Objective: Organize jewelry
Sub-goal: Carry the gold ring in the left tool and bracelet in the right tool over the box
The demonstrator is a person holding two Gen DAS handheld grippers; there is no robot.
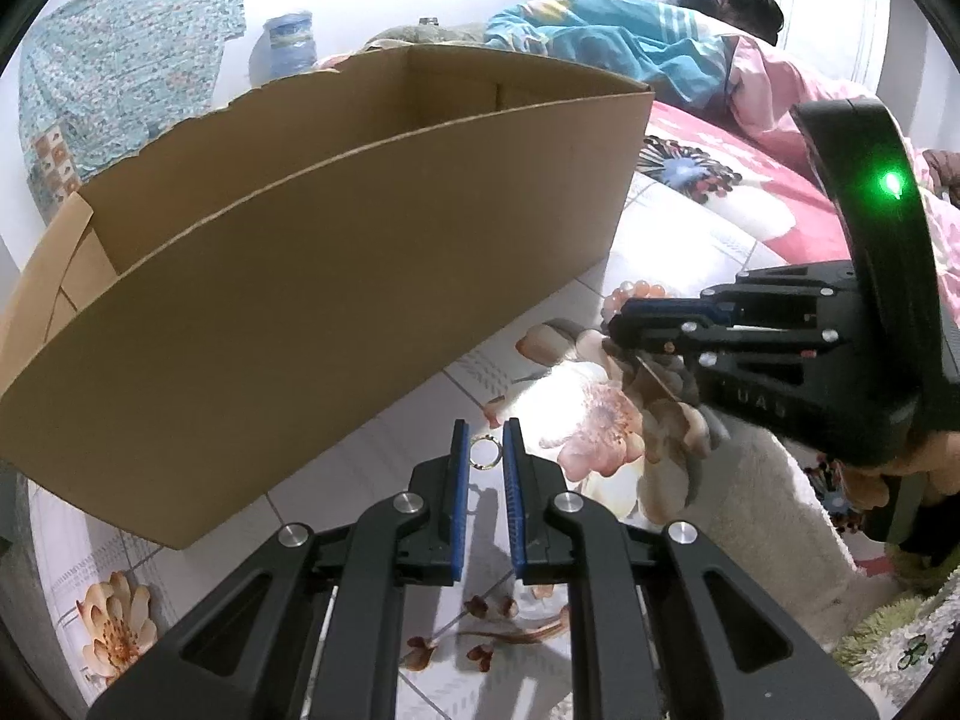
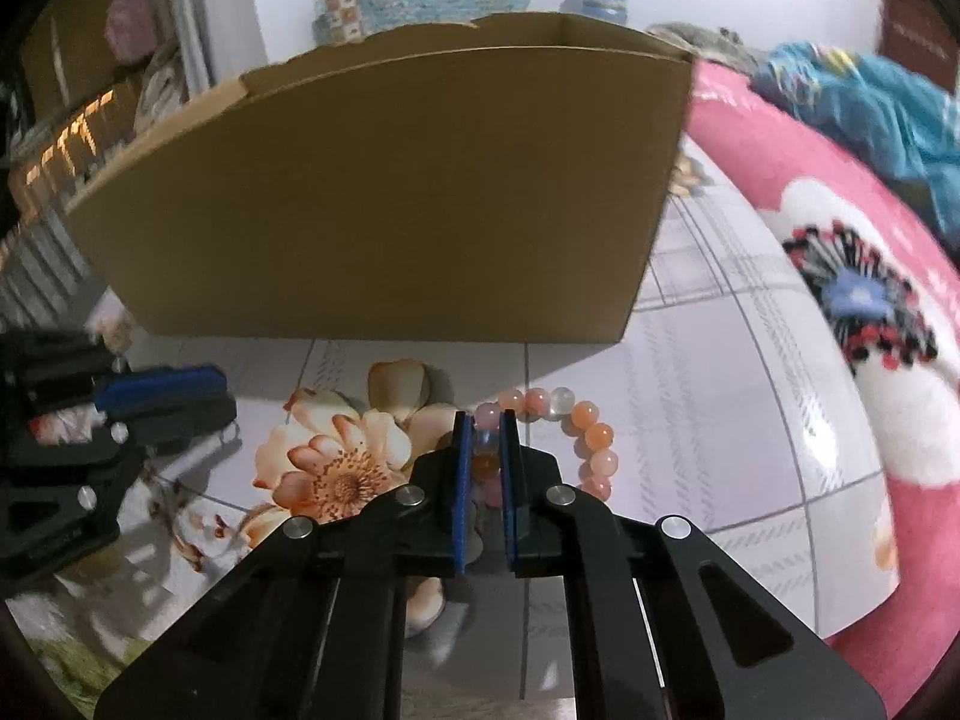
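In front of the cardboard box (image 1: 336, 276), the left gripper (image 1: 486, 453) is clamping a small ring (image 1: 485, 454); the right gripper (image 2: 485, 450) is pinching the bead bracelet (image 2: 591, 438). Neither is lying boxed yet.

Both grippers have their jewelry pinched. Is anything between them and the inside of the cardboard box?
Only the brown cardboard box's own near wall. The small gold ring and the pink-orange bead bracelet sit low before it, so both must rise over its rim. Nothing else visible blocks.

"UAS" on the right tongs (image 1: 618, 324)
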